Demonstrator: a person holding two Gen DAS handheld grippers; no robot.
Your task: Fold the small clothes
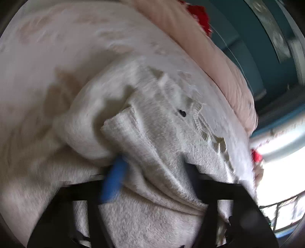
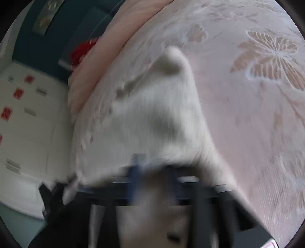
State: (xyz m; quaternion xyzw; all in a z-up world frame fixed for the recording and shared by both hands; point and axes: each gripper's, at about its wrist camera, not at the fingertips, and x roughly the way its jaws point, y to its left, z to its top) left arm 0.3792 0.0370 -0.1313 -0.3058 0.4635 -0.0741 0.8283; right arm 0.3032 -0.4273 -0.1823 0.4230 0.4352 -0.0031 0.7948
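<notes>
A small white fleecy garment (image 1: pixel 152 124) with knit trim lies bunched on a pale pink bedspread (image 1: pixel 47 57). In the left wrist view my left gripper (image 1: pixel 154 171) has its blue-padded finger (image 1: pixel 114 179) and dark finger (image 1: pixel 192 171) closed around a fold of the garment, which drapes over the jaws. In the right wrist view the same white garment (image 2: pixel 156 118) fills the middle, blurred. My right gripper (image 2: pixel 164 169) is shut on its near edge, with cloth hanging over the fingers (image 2: pixel 135 171).
The bedspread (image 2: pixel 257 95) has an embroidered butterfly pattern (image 2: pixel 270 55). A pink quilt (image 1: pixel 219 53) with a red item (image 1: pixel 202 17) lies along the bed's far side. A teal wall (image 1: pixel 253 47) and a white cabinet (image 2: pixel 28 133) stand beyond the bed edge.
</notes>
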